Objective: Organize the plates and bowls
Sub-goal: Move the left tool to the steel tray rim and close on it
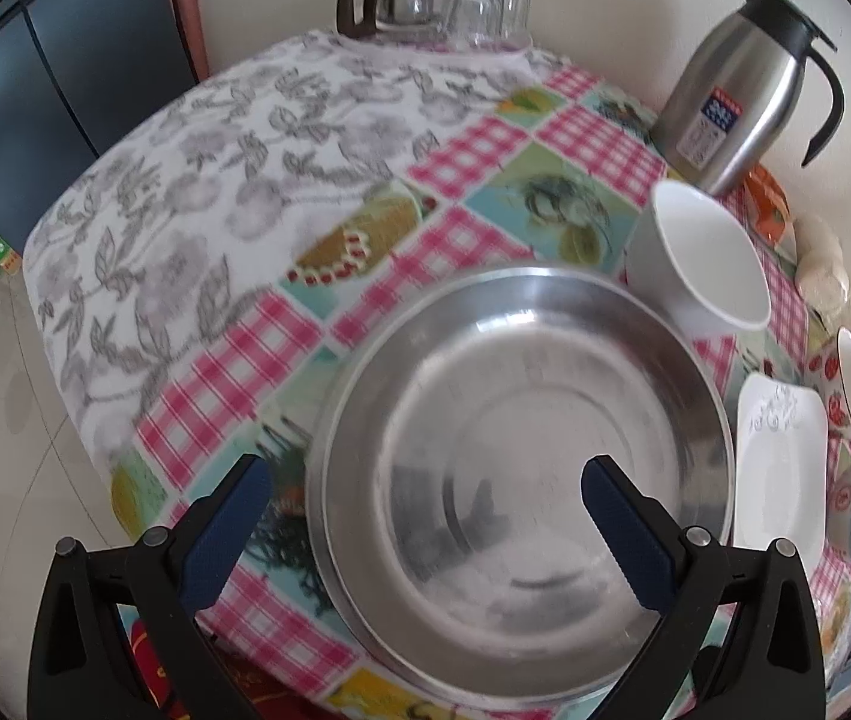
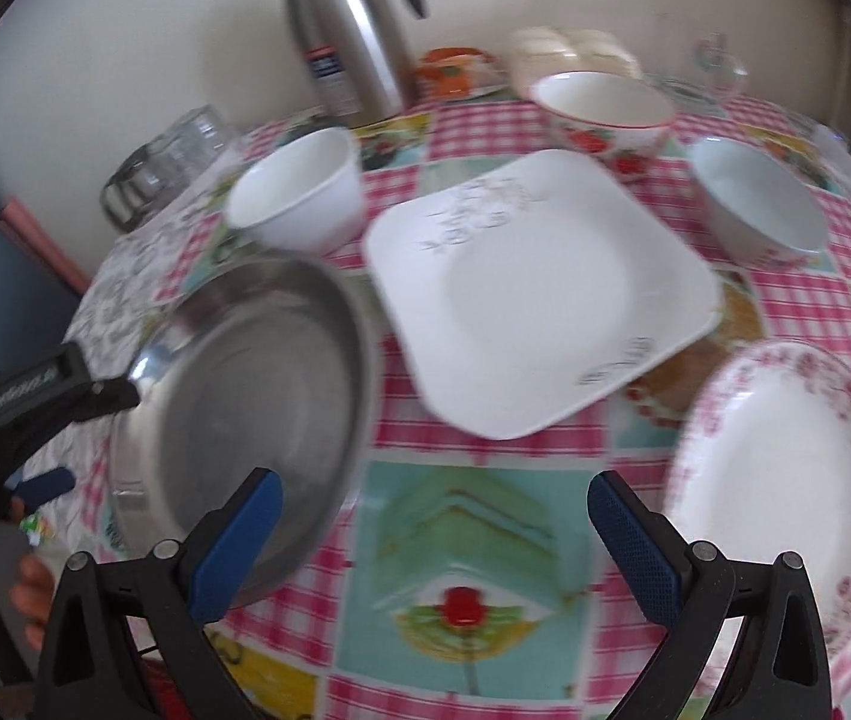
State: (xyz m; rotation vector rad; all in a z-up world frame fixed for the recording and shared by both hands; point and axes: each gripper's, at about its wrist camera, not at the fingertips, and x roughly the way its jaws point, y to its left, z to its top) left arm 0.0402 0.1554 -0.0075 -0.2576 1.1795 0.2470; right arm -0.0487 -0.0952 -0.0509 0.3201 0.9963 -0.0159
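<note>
Roughly, big to small:
tabletop point(image 2: 485, 456): covered by a pink-check patchwork cloth, with a grey floral cloth over its far left part.
steel plate point(image 1: 521, 480): round, deep-rimmed, at the left of the tabletop, looks tilted in the right wrist view; left tongs point(image 1: 425, 480) spread wide, one finger outside its rim, the other over its inside, not clamped.
square white plate point(image 2: 539, 288): mid-tabletop, just right of the steel plate.
floral round plate point(image 2: 785, 480): near right edge.
thermos jug point(image 2: 347, 30): steel, at the back by the wall.
strawberry bowl point(image 2: 602, 108): behind the square white plate.
white bowl point(image 2: 299, 192): behind the steel plate.
pale bowl point(image 2: 761, 204): far right.
right tongs point(image 2: 434, 534): spread wide, holding nothing, over the cloth between the steel plate and the floral round plate.
</note>
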